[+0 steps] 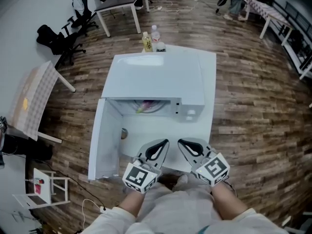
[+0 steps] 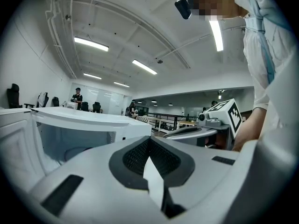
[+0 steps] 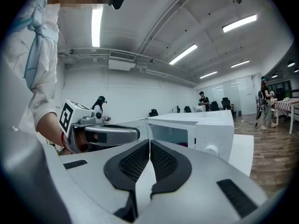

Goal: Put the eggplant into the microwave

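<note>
A white microwave point(image 1: 161, 77) stands on a white table point(image 1: 210, 116) with its door point(image 1: 105, 140) swung open to the left. Inside the cavity, the purple eggplant with its green stem point(image 1: 147, 105) lies on the turntable. Both grippers hover in front of the opening, near the table's front edge, side by side and apart from the oven. My left gripper point(image 1: 164, 143) point(image 2: 149, 139) is shut with nothing in it. My right gripper point(image 1: 181, 142) point(image 3: 149, 142) is also shut and empty. The right gripper view shows the microwave point(image 3: 196, 129) ahead on the right.
Two bottles point(image 1: 147, 42) point(image 1: 155, 33) stand at the table's far edge behind the oven. A small round object point(image 1: 124, 133) sits on the table beside the open door. A desk point(image 1: 122, 4), office chairs point(image 1: 58, 40) and a tilted board point(image 1: 34, 99) stand on the wooden floor around.
</note>
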Action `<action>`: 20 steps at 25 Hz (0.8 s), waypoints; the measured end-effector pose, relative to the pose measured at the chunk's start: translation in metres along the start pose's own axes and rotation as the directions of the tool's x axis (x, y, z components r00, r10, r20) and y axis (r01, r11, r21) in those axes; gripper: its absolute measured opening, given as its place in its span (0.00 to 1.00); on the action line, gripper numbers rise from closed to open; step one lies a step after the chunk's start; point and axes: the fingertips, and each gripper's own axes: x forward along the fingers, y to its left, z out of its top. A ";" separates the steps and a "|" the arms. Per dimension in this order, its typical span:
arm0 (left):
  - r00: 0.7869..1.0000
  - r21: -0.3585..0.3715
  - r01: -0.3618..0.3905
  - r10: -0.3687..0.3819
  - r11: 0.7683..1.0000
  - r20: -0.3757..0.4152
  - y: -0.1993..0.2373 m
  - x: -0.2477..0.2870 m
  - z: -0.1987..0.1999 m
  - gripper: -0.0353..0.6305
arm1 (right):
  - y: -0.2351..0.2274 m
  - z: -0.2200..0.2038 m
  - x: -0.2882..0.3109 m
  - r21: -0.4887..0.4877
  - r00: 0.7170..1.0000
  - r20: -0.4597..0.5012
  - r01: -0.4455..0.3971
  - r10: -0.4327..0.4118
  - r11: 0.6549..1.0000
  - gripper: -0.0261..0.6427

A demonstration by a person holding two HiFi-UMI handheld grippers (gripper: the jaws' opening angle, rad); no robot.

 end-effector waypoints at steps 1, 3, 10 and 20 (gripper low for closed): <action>1.000 0.001 -0.002 0.002 1.000 0.003 0.000 0.000 0.000 0.06 | 0.000 0.001 0.000 0.002 1.000 0.000 0.001 -0.001 1.000 0.09; 1.000 -0.001 -0.006 0.006 1.000 0.006 0.000 -0.001 0.001 0.06 | 0.000 0.001 -0.001 0.008 1.000 0.000 0.002 -0.002 1.000 0.09; 1.000 -0.019 -0.010 0.010 1.000 -0.009 -0.002 -0.003 -0.007 0.06 | 0.000 -0.003 -0.003 0.009 1.000 -0.014 0.001 -0.001 1.000 0.09; 1.000 -0.035 -0.011 0.010 0.999 -0.016 0.000 0.000 -0.010 0.06 | -0.003 -0.002 -0.001 0.015 1.000 -0.008 0.003 -0.003 1.000 0.09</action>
